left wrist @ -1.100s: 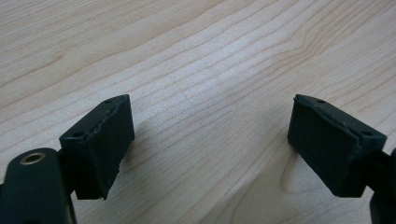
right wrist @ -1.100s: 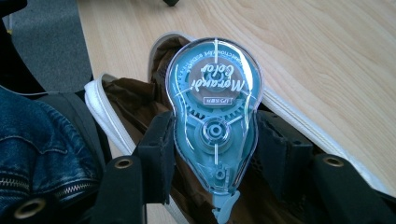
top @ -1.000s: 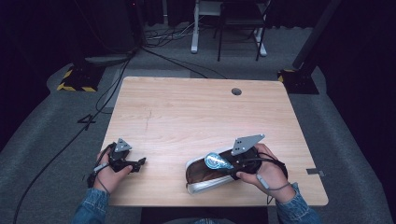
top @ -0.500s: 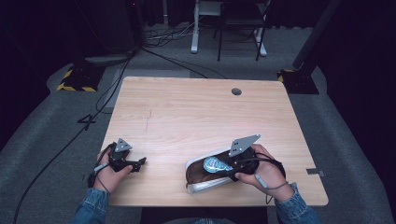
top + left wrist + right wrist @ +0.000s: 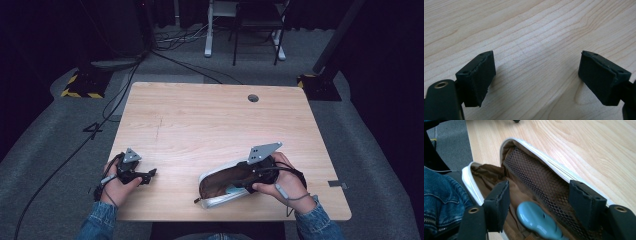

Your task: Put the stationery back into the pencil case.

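A white-edged pouch (image 5: pixel 216 181) with a brown lining lies unzipped near the table's front right. In the right gripper view, its rim (image 5: pixel 554 166) and mesh pocket (image 5: pixel 536 175) gape under my right gripper (image 5: pixel 538 195). The jaws have just been opening, and a smooth light-blue object (image 5: pixel 537 220) lies loose in the pouch between and below the pads, touched by neither. From above, the right gripper (image 5: pixel 241 179) reaches into the pouch's mouth, with a bit of the blue object (image 5: pixel 232 190) showing. My left gripper (image 5: pixel 149 175) rests at the front left, open over bare wood (image 5: pixel 536 75).
The wooden table (image 5: pixel 210 125) has a cable hole (image 5: pixel 253 98) at its far side. The pouch lies close to the front edge. Cables (image 5: pixel 115 95) trail over the grey floor on the left, and furniture legs (image 5: pixel 240 45) stand behind the table.
The blue object, earlier gripped at the pouch's mouth, now lies down inside the pouch. The right jaws have parted. The left gripper has stayed put.
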Tool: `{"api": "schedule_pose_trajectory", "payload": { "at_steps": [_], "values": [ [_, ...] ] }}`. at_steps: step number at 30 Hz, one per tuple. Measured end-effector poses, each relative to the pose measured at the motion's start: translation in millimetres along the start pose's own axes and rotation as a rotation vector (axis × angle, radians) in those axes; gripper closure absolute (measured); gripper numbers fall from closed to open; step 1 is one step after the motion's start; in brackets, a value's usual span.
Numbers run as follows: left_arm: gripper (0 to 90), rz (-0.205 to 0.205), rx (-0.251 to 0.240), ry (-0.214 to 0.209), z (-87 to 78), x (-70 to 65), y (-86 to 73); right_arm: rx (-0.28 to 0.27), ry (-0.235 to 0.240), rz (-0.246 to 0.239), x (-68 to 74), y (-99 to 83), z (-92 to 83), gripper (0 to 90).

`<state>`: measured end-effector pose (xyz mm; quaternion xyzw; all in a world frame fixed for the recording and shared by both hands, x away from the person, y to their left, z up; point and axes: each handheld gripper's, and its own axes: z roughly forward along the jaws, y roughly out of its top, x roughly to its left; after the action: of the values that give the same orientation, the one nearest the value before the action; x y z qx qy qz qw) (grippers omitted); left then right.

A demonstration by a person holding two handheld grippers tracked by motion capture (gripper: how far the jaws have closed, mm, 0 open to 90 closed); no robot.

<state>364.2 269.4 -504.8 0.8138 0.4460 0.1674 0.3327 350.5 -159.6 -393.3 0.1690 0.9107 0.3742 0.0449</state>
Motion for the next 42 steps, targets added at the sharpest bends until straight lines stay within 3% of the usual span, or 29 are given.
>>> {"api": "schedule_pose_trajectory", "payload": {
  "at_steps": [6,20,30,42],
  "values": [
    [14.8,0.000,0.000,0.000,0.0,0.0,0.0,-0.027,-0.024,0.003,-1.7,0.8,-5.8,34.9],
    [14.8,0.003,0.003,0.000,-1.1,0.4,-0.8,-0.126,-0.157,0.065,-24.0,-8.1,-38.6,31.2],
    [14.8,0.003,0.002,-0.001,-1.1,0.5,-0.8,-0.176,-0.271,0.140,-49.9,-29.4,-59.0,28.1],
    [14.8,0.002,0.002,-0.001,-1.1,0.5,-0.8,-0.183,-0.375,0.223,-74.8,-56.7,-77.1,25.4]
  ]
}}
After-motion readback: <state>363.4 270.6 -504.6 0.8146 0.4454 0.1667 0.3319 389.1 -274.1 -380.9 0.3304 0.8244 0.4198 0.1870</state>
